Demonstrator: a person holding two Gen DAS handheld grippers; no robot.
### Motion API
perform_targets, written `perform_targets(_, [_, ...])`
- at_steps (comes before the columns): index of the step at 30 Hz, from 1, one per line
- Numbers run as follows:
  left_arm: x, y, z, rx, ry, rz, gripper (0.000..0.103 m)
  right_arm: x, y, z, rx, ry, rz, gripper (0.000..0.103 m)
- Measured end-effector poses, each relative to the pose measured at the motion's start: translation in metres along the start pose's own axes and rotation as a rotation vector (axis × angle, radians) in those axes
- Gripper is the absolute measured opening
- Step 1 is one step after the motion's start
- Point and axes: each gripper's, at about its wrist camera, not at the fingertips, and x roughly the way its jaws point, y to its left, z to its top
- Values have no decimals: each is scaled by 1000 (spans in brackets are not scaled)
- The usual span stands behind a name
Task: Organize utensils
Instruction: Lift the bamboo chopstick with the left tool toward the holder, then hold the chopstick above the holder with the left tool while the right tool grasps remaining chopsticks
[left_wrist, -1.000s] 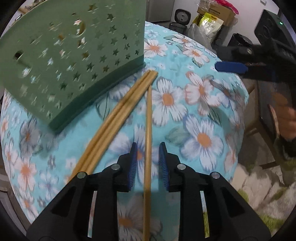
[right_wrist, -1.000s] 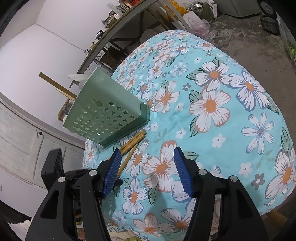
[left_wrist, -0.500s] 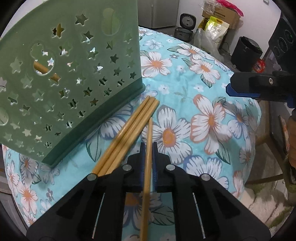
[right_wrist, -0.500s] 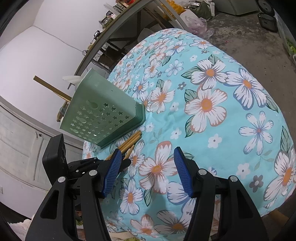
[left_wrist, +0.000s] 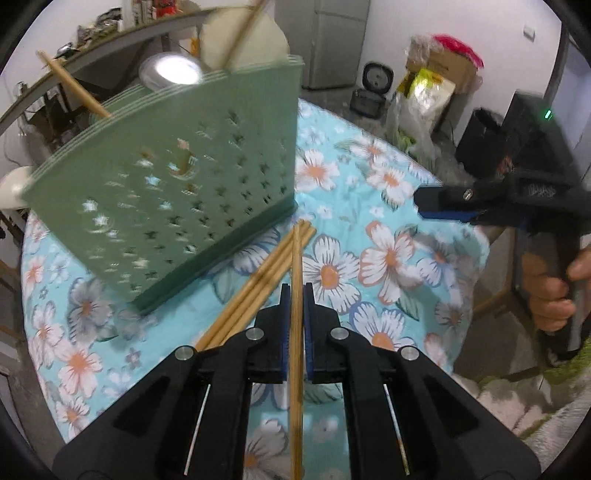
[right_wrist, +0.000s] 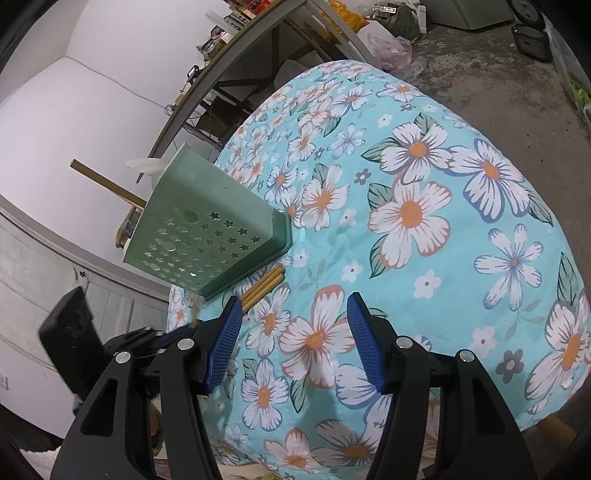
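Note:
My left gripper (left_wrist: 294, 291) is shut on a single wooden chopstick (left_wrist: 296, 266), which runs straight out between the blue pads, lifted off the cloth. Three more chopsticks (left_wrist: 258, 288) (right_wrist: 264, 286) lie side by side on the flowered tablecloth, their tips against the base of the green star-cut utensil holder (left_wrist: 173, 195) (right_wrist: 210, 236). One chopstick (left_wrist: 72, 86) (right_wrist: 107, 182) sticks out of the holder's top. My right gripper (right_wrist: 293, 334) stands open over the cloth with nothing between its fingers; it also shows at the right of the left wrist view (left_wrist: 443, 206), held by a hand.
The round table (right_wrist: 461, 192) drops off close behind and to the right. A metal shelf rack (right_wrist: 236, 48) stands past the holder. Boxes, bags and a black bin (left_wrist: 476, 136) sit on the floor beyond the table.
The left gripper closed on the single chopstick, then rose with it, so the holder's rim and the room behind came into view. The right gripper has kept still and open.

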Motion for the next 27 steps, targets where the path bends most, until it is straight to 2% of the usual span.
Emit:
perform_targets(6, [-46,18,-1,-74,-101,18,6,5,5,-2,13,14,32,58])
perform_targets(12, [-92,42,-8,-170,-216,71,6,28,9,-2,78,70,125,57])
perform_targets(14, [-104,49,-9,-192,-242,89,6,41,10,-3,111,99,153,54])
perform_targets(18, [-115,62,-17,-229,-265,102,6,73,5,-4,220,155,203,47])
perform_targets(20, [-116,68,-21,-239,-261,102,6,86,1,-5,267,170,216,40])
perform_targets(23, [-108,71,-25,-253,-257,94,6,103,1,-5,314,176,209,31])
perform_targets(27, [-105,73,-30,-265,-258,84,6,114,4,-1,347,165,188,25])
